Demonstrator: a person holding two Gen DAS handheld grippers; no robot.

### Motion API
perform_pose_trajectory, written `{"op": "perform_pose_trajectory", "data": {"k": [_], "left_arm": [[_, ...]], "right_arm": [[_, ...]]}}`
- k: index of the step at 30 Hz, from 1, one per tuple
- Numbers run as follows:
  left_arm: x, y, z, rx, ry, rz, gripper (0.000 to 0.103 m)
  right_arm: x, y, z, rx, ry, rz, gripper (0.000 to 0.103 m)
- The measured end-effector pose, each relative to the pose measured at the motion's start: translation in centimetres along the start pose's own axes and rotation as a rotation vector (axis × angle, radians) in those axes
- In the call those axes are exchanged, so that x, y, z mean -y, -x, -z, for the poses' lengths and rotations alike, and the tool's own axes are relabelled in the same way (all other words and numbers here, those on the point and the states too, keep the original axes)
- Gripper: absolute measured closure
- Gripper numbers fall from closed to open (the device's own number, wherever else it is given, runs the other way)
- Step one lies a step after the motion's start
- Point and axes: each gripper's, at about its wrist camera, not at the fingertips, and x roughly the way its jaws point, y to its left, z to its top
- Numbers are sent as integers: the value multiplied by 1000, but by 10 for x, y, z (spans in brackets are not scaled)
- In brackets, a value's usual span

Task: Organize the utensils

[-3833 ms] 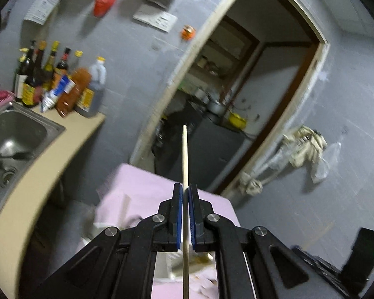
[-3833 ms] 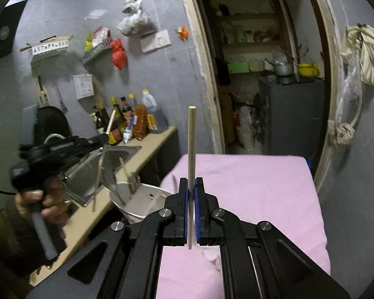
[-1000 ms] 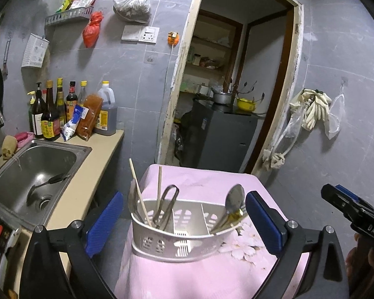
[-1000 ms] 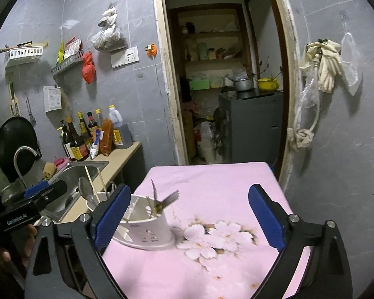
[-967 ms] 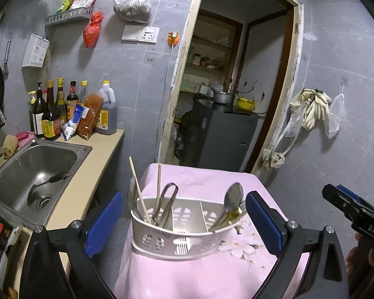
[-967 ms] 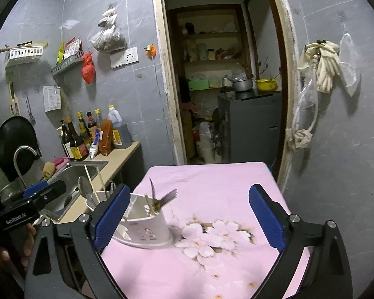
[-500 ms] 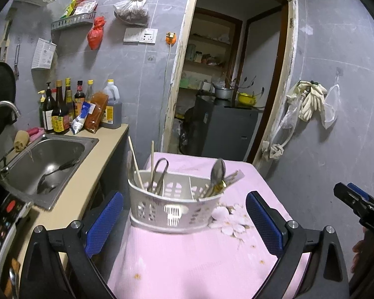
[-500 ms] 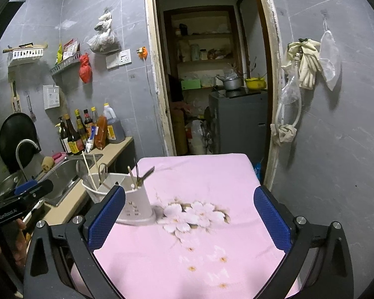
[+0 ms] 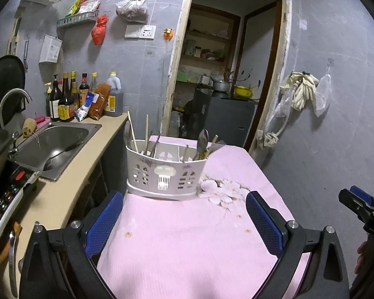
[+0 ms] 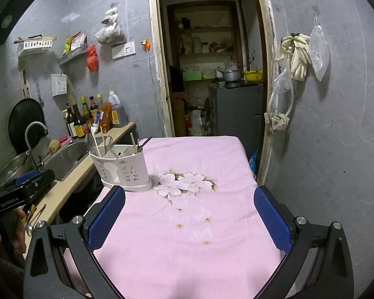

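Left gripper (image 9: 184, 220): jaws spread wide, nothing between the blue pads; it hangs over the pink tablecloth (image 9: 187, 236).
Right gripper (image 10: 189, 213): jaws wide apart, empty, over the same cloth.
Utensil caddy (image 9: 165, 174): white, slotted, upright at the cloth's left edge, beside the counter (image 9: 62, 194); ahead of both grippers, apart from their pads.
Seen from the right gripper: caddy ahead and to the left, just beyond the left pad.
Chopsticks (image 9: 132, 132): standing in the caddy's left end, leaning.
Spoon (image 9: 202, 139): upright in the right end with other cutlery.
Sink (image 9: 49, 147): left of the caddy, set into the counter.
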Motion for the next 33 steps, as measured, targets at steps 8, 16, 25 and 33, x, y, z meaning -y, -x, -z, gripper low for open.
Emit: {"op": "perform_pose_trajectory", "data": {"k": [8,16,25,33], "left_arm": [[6,7,4,1,-9,-1,4],[5,9,2,5,-7,-4,4],[5,9,2,7,-7,-4,4],[5,9,2,7,-8,-4,4]], "right_arm": [[5,6,-1,12,-10,7,2],[4,7,0,14,-1,0,2],[4,7,0,13,-1,1,2],[5,7,-1,14,0,0,2]]}}
